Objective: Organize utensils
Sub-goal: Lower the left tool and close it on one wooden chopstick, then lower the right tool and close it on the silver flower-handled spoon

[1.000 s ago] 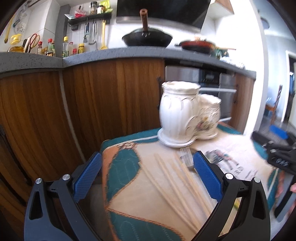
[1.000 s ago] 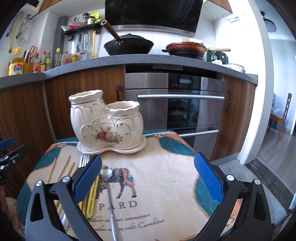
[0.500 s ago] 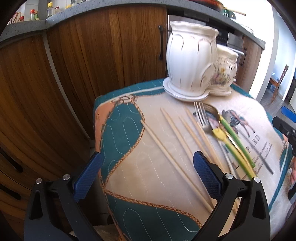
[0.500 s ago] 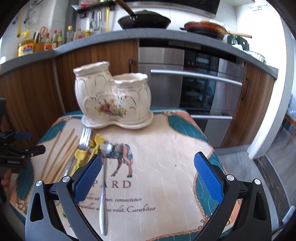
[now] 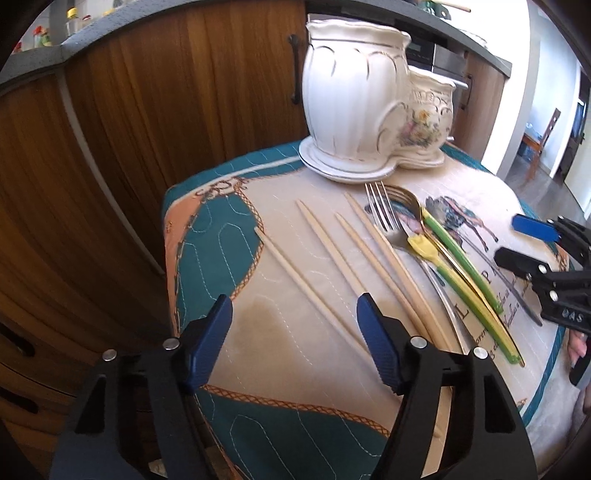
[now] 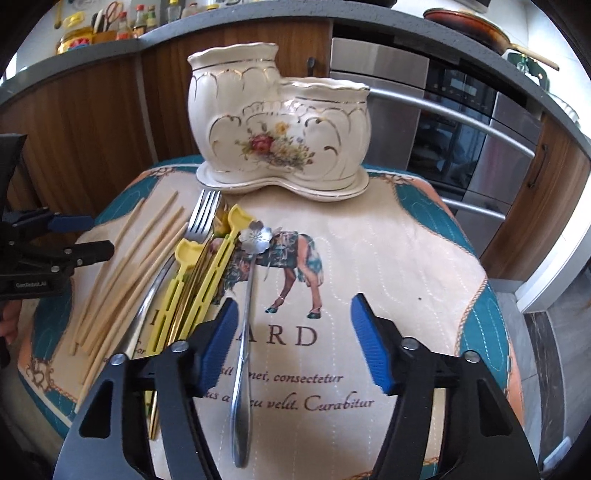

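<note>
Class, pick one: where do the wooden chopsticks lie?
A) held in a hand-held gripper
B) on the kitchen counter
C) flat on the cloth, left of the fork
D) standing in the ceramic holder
C: the chopsticks lie flat on the cloth, left of the fork; the ceramic holder shows nothing sticking out.

Wood-fronted cabinets [image 5: 147, 122] run under a grey speckled counter [image 6: 236, 18], which bends at a corner on the left. A steel oven [image 6: 458, 122] with curved bar handles is built in on the right. Bottles and jars [image 6: 122, 26] stand at the counter's back, and a red pan [image 6: 469, 26] sits above the oven. Beyond the cabinets' end, a bright room opens with a wooden chair [image 5: 541, 144] on a dark floor [image 6: 546, 332]. Daylight washes the white wall [image 5: 517, 110].
</note>
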A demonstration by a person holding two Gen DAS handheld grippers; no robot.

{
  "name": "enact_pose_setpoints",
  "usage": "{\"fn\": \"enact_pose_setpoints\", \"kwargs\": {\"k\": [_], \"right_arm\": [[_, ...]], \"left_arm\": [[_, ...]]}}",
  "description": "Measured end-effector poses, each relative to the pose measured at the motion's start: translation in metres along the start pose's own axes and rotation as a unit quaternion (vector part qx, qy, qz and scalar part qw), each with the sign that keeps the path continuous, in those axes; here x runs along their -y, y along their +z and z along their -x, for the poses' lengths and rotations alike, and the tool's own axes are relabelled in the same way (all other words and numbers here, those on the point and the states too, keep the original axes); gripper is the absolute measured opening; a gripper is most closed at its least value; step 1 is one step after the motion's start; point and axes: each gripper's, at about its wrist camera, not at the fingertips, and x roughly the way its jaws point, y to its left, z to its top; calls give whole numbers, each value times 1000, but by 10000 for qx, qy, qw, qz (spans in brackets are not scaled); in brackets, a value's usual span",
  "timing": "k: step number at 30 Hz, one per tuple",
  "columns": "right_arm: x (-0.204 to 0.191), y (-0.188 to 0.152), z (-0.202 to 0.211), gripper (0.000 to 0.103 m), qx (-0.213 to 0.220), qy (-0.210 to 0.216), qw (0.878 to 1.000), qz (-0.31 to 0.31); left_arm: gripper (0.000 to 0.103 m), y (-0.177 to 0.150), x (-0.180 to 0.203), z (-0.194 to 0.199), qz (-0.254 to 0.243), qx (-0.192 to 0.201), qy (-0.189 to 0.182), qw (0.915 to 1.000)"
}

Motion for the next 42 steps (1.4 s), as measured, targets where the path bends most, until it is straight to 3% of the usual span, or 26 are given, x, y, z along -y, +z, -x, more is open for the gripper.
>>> {"fn": "enact_pose_setpoints", "kwargs": {"k": [3,11,17,23,30,34,38,42], "right_arm": [[-5,3,-4,58,-81,82,9998,145],[-2,3,-12,58,-224,406,9989,23],[1,2,-13,58,-224,417,9989,-55],[-3,9,-16,58,-257,308,9992,39],[-12,21,-29,51,-539,336,9977,225],[-11,27,-32,42,-811,510,9951,260],[-14,33,-33,20,-1068,546,9922,341],[-26,31,-30,7,-1145,524,9904,577]], "left_arm": [[58,2,-3,-7,-4,-166,-37,9999],[53,12,-4,-21,-110,-300,-196,9993],[23,18,-5,-22,-220,-384,-307,9985],[7,17,-1,-20,-334,-342,-528,9975],[5,5,3,-10,-406,-287,-777,9957],[5,3,-1,-10,-329,-240,-774,9962],[5,4,-3,-13,-337,-233,-775,9961],[5,4,-2,-13,-358,-202,-767,9962]]}}
